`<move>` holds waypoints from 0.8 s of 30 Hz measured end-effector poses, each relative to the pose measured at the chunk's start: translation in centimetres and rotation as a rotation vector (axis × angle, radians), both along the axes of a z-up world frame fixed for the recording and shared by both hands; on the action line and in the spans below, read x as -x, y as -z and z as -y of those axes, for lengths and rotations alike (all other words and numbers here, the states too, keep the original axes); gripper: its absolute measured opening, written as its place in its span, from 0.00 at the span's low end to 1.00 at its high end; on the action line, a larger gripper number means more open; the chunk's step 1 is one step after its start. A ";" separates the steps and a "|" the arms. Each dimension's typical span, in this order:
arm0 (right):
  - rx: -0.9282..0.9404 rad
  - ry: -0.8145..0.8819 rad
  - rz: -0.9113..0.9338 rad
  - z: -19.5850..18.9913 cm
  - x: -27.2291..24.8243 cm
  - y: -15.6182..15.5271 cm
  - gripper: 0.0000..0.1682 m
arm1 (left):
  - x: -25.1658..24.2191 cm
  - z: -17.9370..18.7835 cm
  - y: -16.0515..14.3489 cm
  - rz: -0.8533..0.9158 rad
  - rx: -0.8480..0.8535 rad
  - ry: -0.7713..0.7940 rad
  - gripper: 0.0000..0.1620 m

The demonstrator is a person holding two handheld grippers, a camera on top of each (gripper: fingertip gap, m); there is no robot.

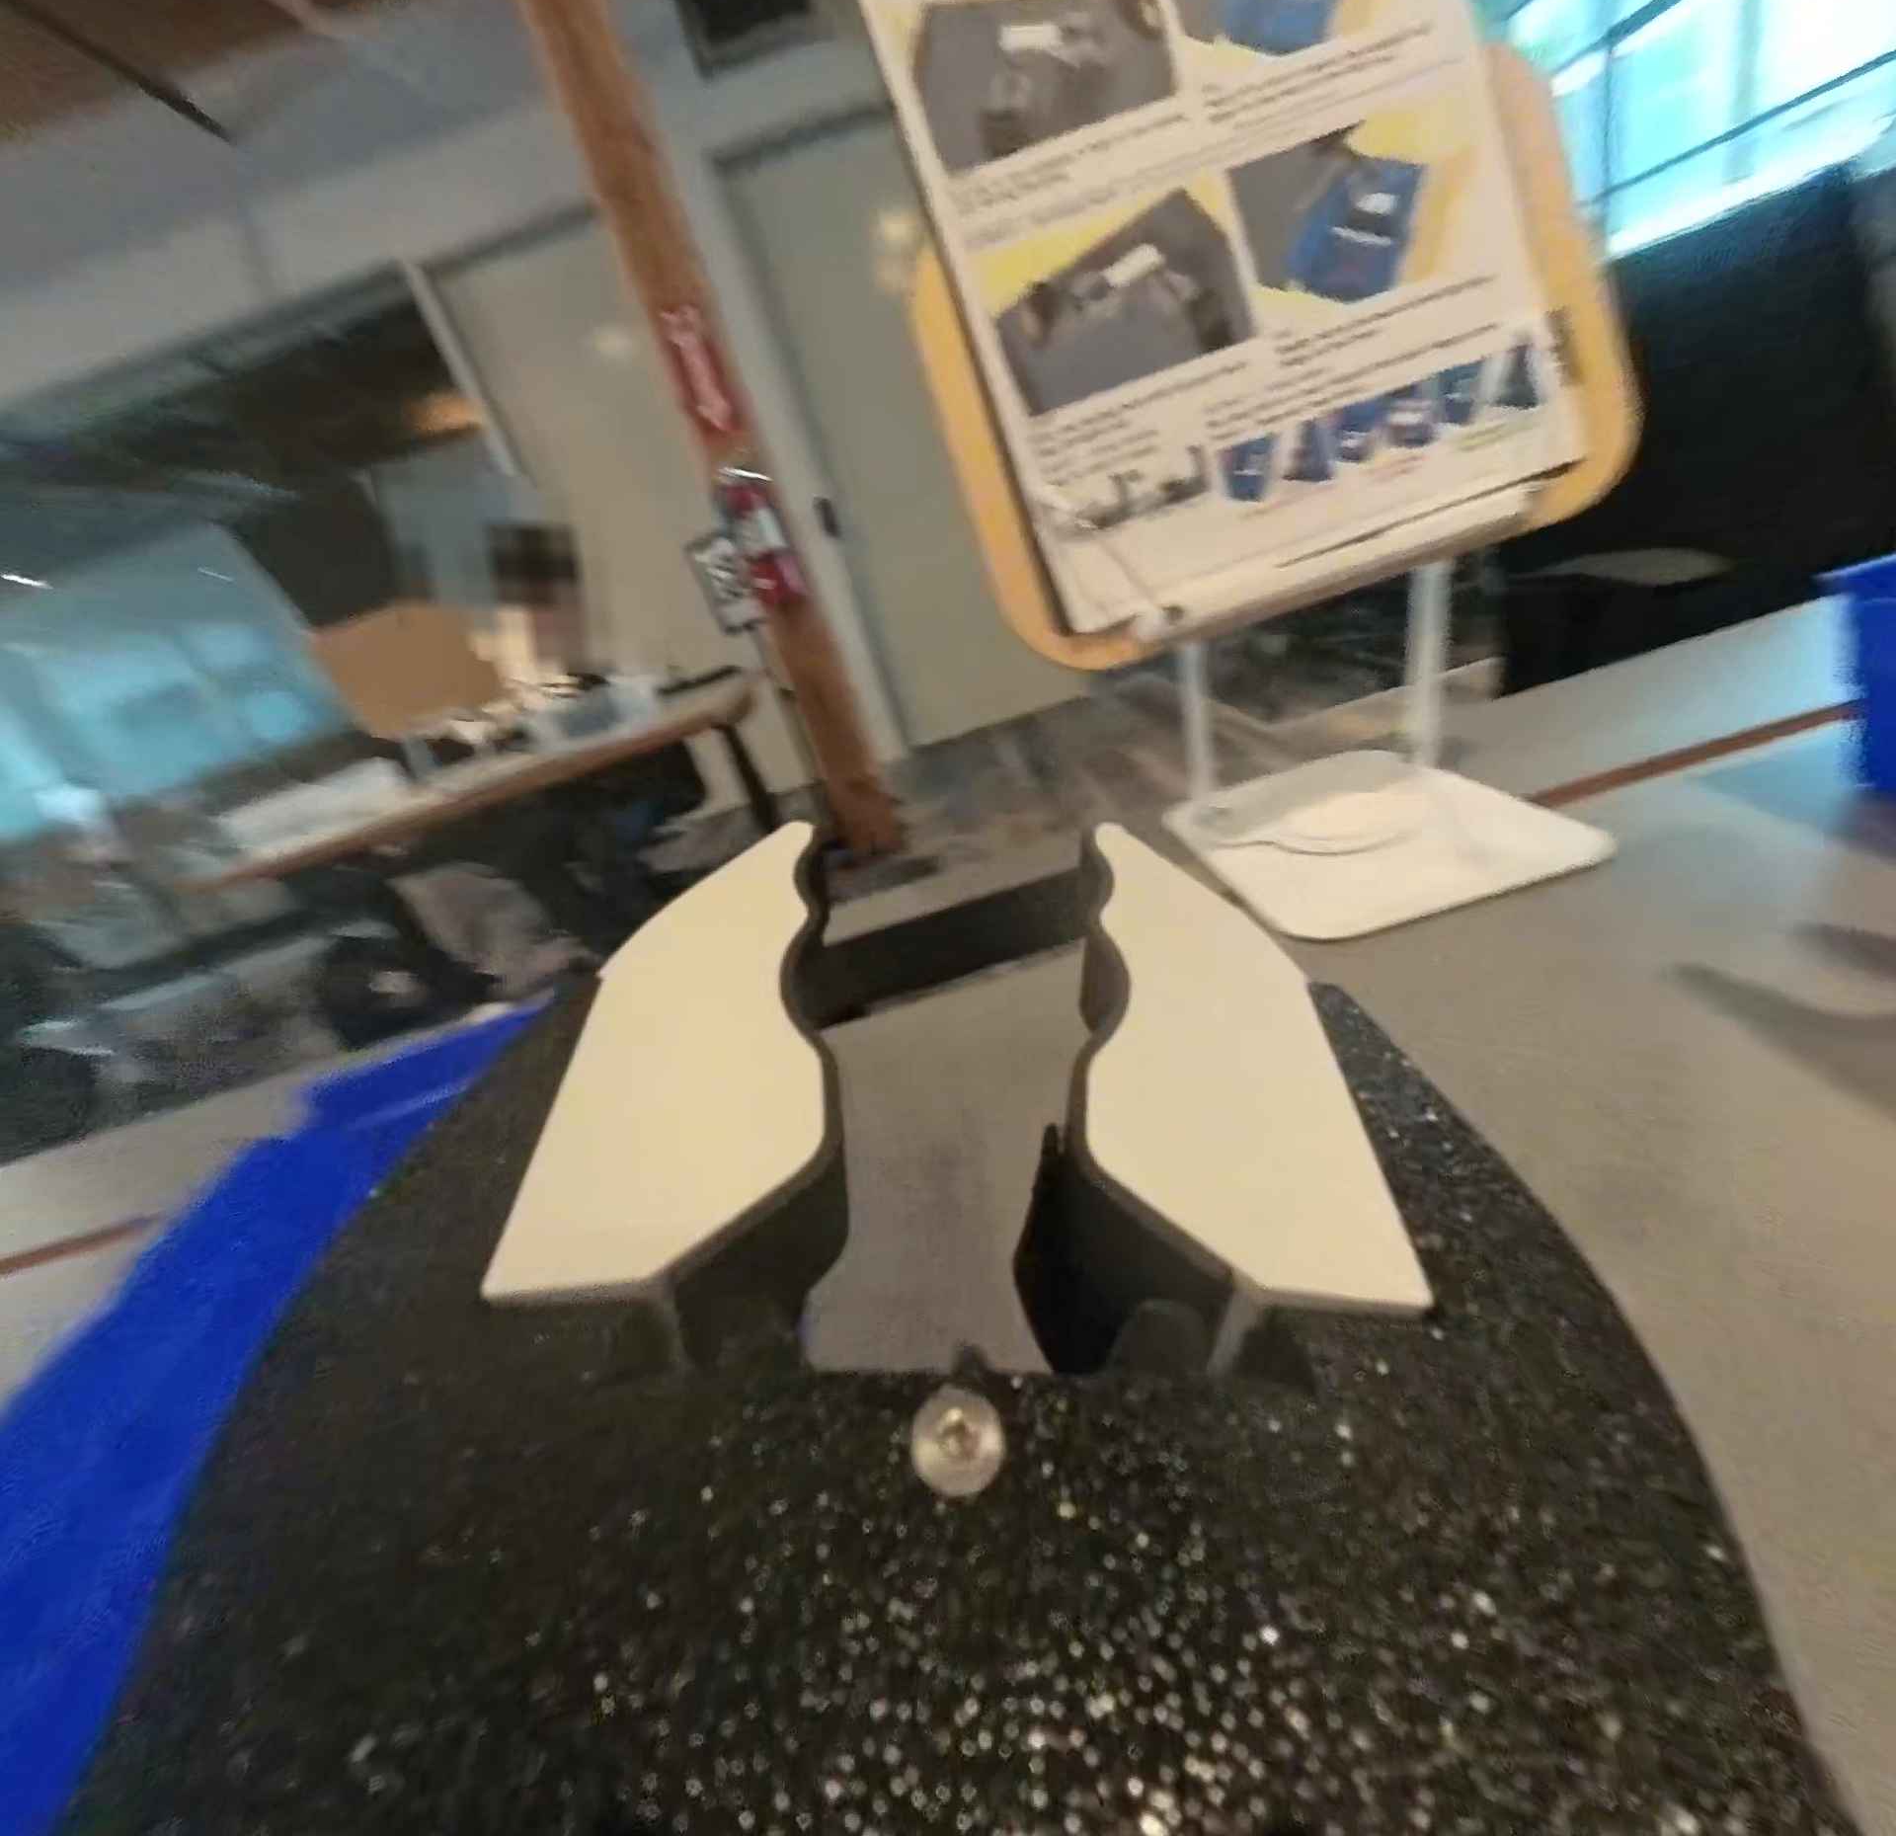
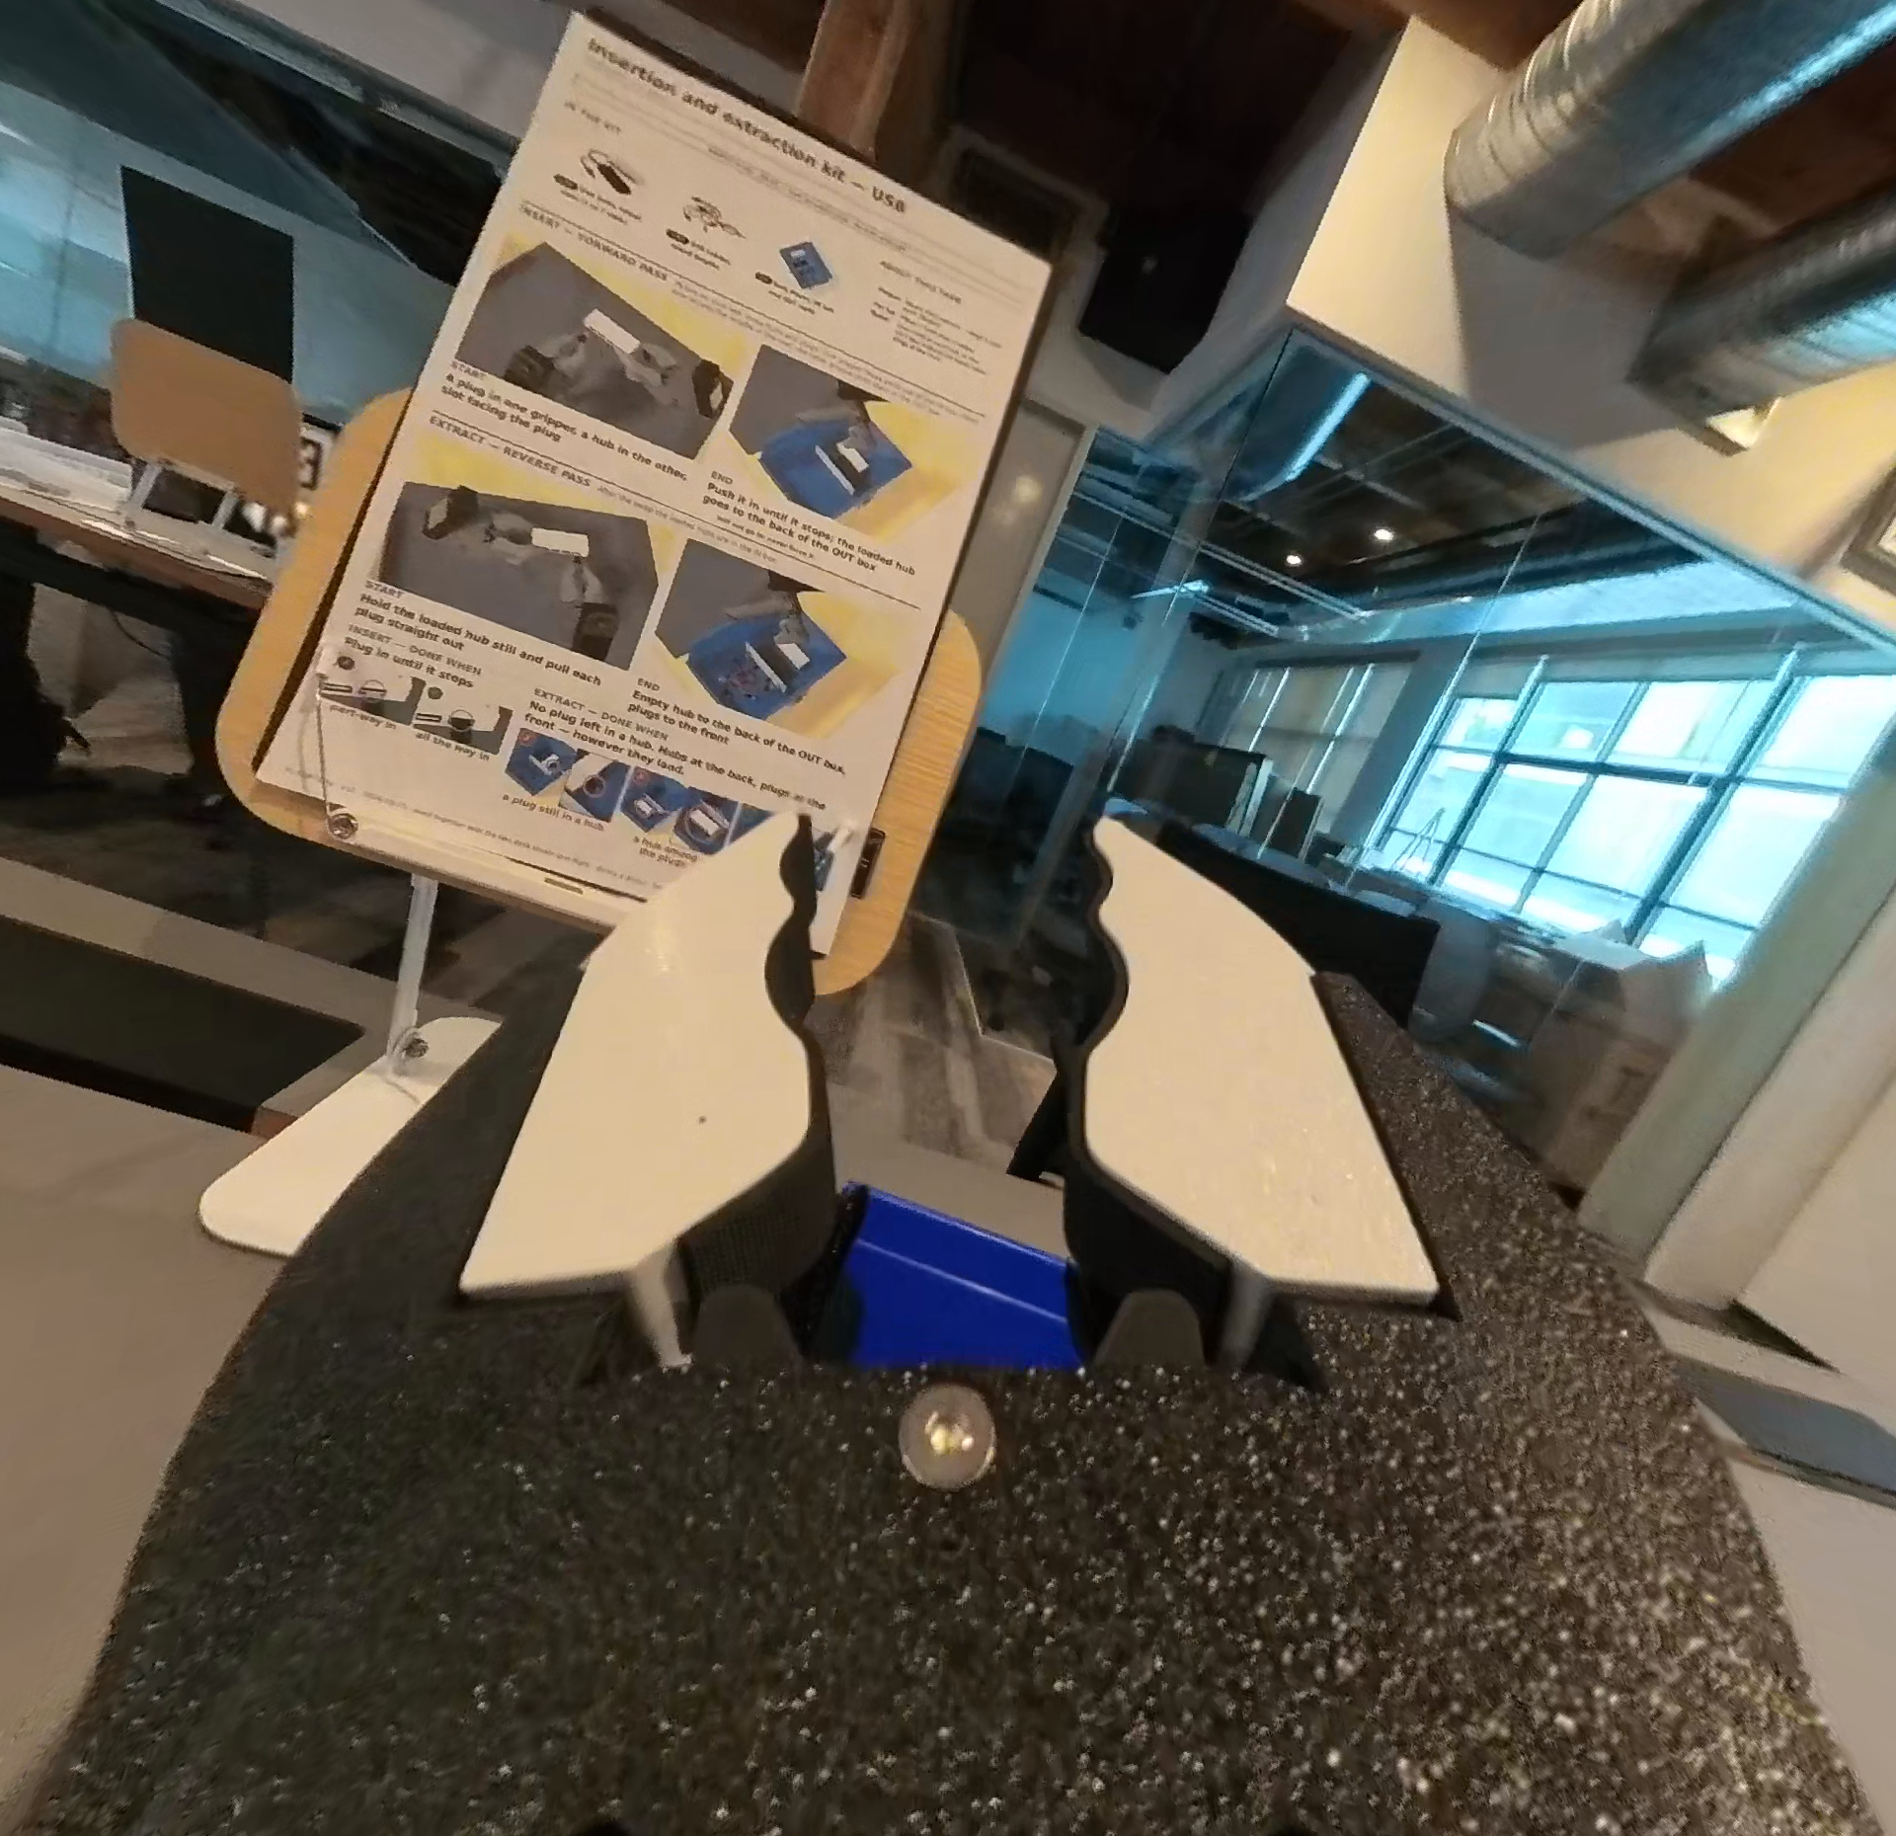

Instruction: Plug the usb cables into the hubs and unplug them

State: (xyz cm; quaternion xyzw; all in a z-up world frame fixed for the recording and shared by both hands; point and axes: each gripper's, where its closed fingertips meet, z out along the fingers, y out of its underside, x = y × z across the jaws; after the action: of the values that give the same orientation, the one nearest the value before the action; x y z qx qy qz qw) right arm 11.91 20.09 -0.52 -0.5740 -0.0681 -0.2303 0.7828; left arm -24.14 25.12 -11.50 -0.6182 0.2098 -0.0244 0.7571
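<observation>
Left wrist view, left to right: blurred blue plastic bin (image 1: 154, 1325) at the lower left edge; behind it a distant wooden-topped table (image 1: 492, 791) strewn with small items; a round wooden post (image 1: 708, 432) bearing a red fire extinguisher (image 1: 754, 540); the left gripper (image 1: 949, 843), white-faced fingers (image 1: 677, 1099) on a speckled black body, spread wide with nothing between them, raised over a grey tabletop (image 1: 1539, 1222); a printed instruction sheet (image 1: 1231, 278) clipped to a rounded tan board on a white metal stand (image 1: 1385, 843), resting on that tabletop; a second blue edge (image 1: 1862, 658) at far right.

Right wrist view, left to right: a small tan board on a stand (image 2: 205, 422) on a far desk; the same instruction sheet (image 2: 657, 473) on its tan board, white base on the grey surface; the right gripper (image 2: 944, 843), white fingers (image 2: 1231, 1099) also parted wide and gripping nothing; low between them, a glimpse of a blue plastic box (image 2: 954, 1294); glass partition walls (image 2: 1436, 596) and windows beyond; a silver ribbed duct (image 2: 1642, 73) overhead.

USB cables and hubs not seen in either view.
</observation>
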 end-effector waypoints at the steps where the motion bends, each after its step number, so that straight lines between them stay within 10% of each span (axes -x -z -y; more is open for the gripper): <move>1: 0.005 0.004 -0.008 0.1 -0.4 0.0 0.29 | 1.2 0.0 -0.6 -0.022 -0.022 -0.050 0.28; 11: 0.018 -0.015 -0.071 1.5 -2.0 -0.2 0.28 | 7.7 -3.5 6.4 -0.206 0.426 -0.260 0.57; 24: 0.058 -0.033 -0.072 1.5 -2.1 0.2 0.26 | 10.3 -2.8 14.3 -0.531 0.803 -0.409 0.21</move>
State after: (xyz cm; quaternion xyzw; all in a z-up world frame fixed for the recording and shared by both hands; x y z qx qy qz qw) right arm 14.05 18.56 -0.69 -0.6034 -0.0558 -0.1946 0.7713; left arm -34.44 27.92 -25.79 -0.8729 0.2439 0.2031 0.3706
